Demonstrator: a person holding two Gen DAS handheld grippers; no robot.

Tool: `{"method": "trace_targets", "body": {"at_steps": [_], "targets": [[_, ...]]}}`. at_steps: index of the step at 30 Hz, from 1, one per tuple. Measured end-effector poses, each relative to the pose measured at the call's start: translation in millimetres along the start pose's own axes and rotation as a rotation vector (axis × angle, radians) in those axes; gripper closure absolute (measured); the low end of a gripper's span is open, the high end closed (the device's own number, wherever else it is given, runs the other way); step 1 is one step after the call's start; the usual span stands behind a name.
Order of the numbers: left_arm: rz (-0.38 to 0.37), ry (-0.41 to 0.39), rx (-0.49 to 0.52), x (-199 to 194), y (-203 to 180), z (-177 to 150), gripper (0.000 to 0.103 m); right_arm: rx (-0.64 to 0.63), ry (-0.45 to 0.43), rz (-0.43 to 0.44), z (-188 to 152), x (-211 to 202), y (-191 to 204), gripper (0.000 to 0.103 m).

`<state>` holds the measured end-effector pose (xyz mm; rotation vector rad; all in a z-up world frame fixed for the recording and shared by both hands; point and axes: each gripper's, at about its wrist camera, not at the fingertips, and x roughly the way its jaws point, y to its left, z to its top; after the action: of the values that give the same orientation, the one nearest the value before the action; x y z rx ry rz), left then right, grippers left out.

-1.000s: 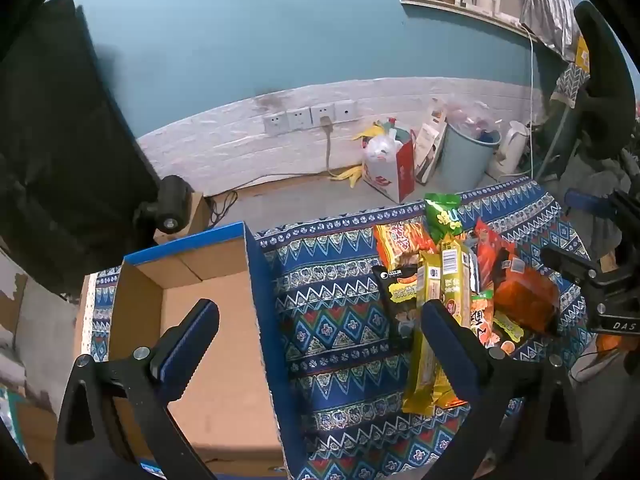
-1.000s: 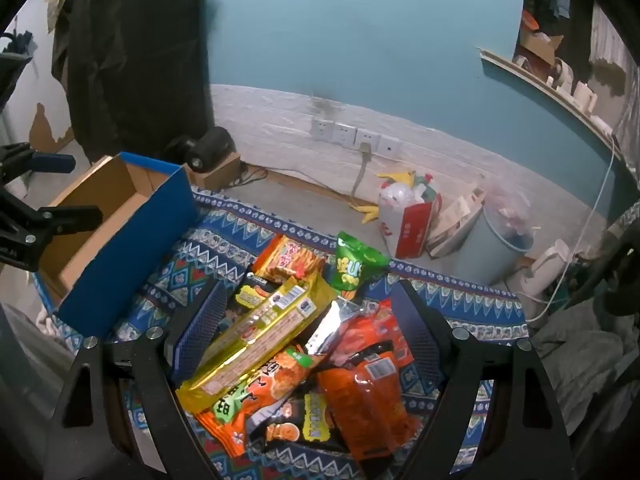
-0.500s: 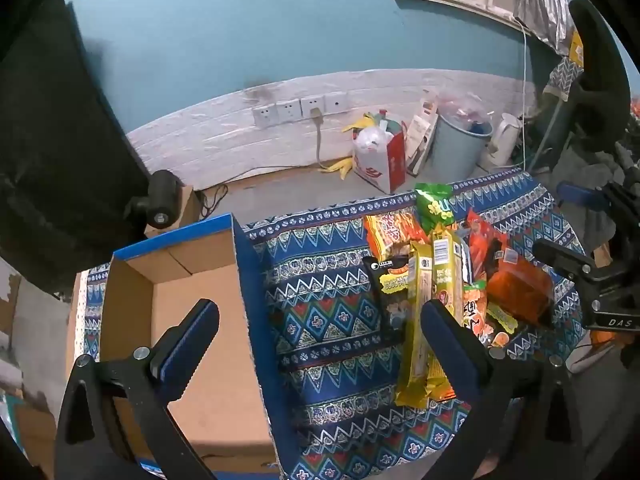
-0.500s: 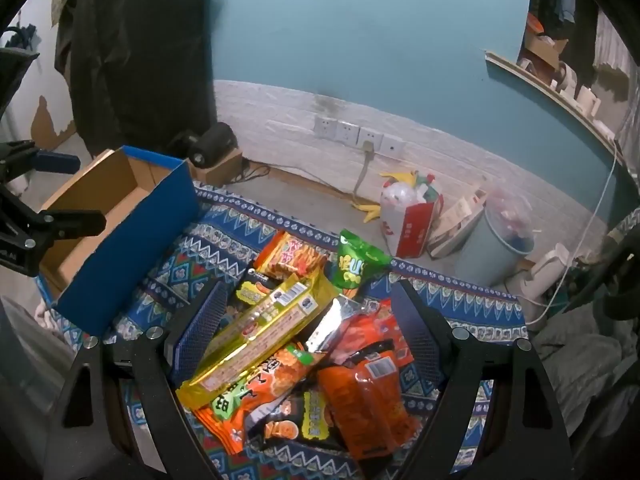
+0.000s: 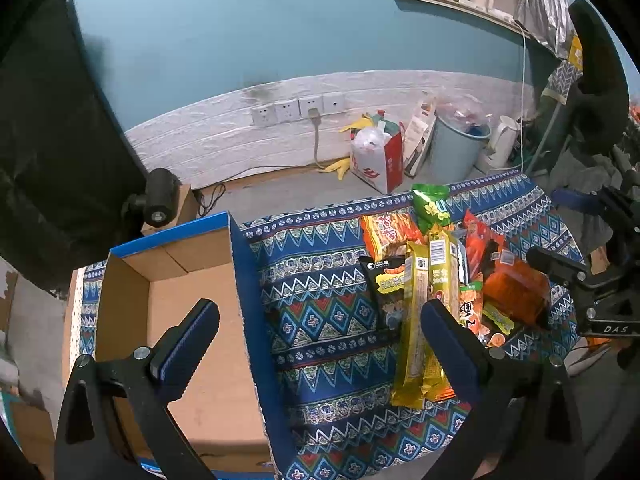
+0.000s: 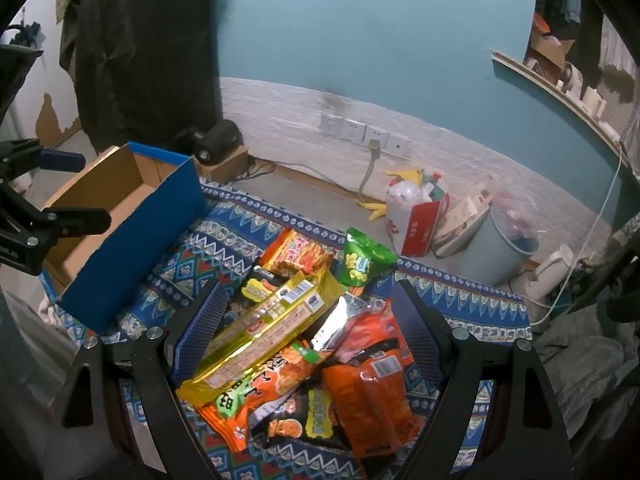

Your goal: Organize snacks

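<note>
A heap of snack packets lies on the patterned blue cloth [image 5: 320, 304]: a long yellow packet [image 6: 264, 328], orange bags [image 6: 372, 392], a green bag [image 6: 360, 260] and a black packet [image 5: 386, 280]. An empty cardboard box with blue sides [image 5: 188, 300] stands left of the heap. My left gripper [image 5: 316, 332] is open, hovering over the box's right wall and the cloth, its right finger beside the yellow packet [image 5: 420, 312]. My right gripper [image 6: 312, 320] is open above the heap, fingers on either side of it, holding nothing.
Beyond the cloth's far edge the floor holds a red and white bag [image 5: 378, 160], a pale blue bin [image 5: 456, 152] and a white kettle [image 5: 502, 144] against a white brick wall with sockets [image 5: 296, 110]. A dark cloth [image 6: 148, 48] hangs at left. A black lamp [image 5: 160, 196] sits behind the box.
The left wrist view has shifted slightly, so the box and snacks sit a little further left and lower. The right gripper has barely moved. Both stay open.
</note>
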<state>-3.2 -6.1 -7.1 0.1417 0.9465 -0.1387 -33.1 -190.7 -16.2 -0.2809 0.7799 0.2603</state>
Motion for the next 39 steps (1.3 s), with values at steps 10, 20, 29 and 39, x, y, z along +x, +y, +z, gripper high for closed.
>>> {"method": "trace_targets", "body": {"at_steps": [10, 20, 29, 39], "targets": [[-0.001, -0.001, 0.001, -0.2, -0.6, -0.6, 0.001, -0.011, 0.009, 0.003, -1.0, 0.5, 1.7, 0.02], [0.0, -0.001, 0.005, -0.5, -2.0, -1.9, 0.001, -0.011, 0.011, 0.004, -1.4, 0.7, 2.0, 0.02], [0.0, 0.0, 0.006, -0.1, -2.7, -2.5, 0.001, -0.011, 0.013, 0.004, -1.8, 2.1, 3.1, 0.02], [0.0, 0.001, 0.008, 0.6, -4.3, -3.6, 0.001, -0.014, 0.015, 0.003, -2.7, 2.6, 3.7, 0.02]]}}
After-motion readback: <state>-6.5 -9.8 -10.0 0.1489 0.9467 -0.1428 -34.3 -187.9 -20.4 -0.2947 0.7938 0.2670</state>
